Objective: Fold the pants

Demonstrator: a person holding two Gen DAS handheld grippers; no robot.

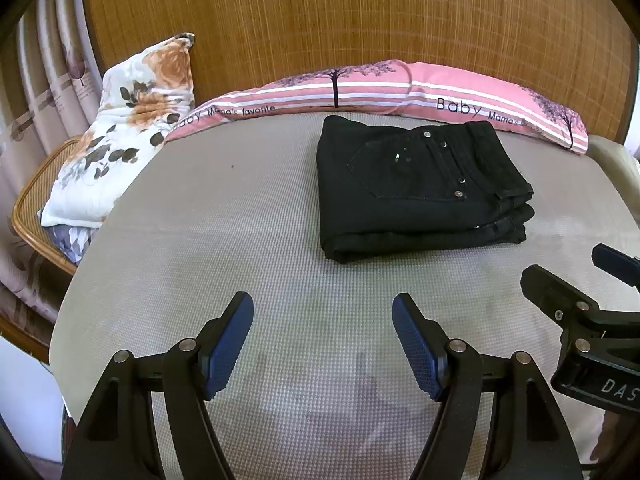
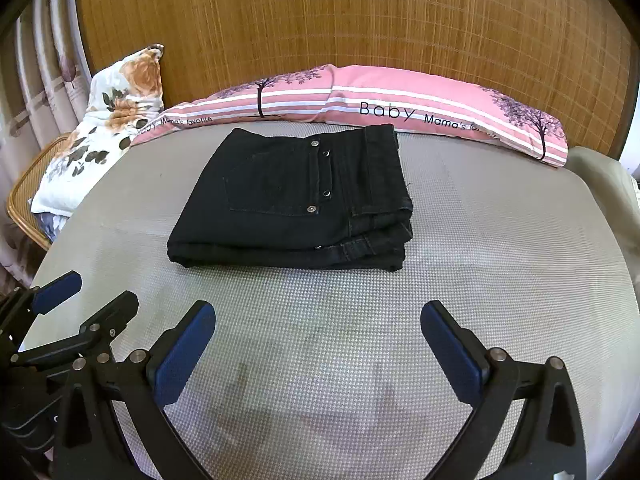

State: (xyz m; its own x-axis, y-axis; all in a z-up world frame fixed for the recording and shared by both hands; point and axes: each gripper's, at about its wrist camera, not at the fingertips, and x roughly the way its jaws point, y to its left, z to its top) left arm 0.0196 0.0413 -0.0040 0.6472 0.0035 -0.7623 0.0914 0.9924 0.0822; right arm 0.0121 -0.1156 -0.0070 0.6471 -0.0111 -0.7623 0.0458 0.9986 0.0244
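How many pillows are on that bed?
3 that I can see. A flowered pillow leans at the left corner. Two pink striped pillows lie along the headboard: one in the middle, one to the right. Others may be hidden.

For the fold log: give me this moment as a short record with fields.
garment: black denim pants, folded into a compact stack, back pocket and metal rivets facing up
surface: grey woven mattress cover
behind garment: pink striped pillow printed "Baby"; white floral cushion at far left
backdrop: brown bamboo mat wall
left gripper: open, empty, short of the pants
right gripper: open, empty, short of the pants
contact: neither gripper touches the pants
task state: fold looks complete
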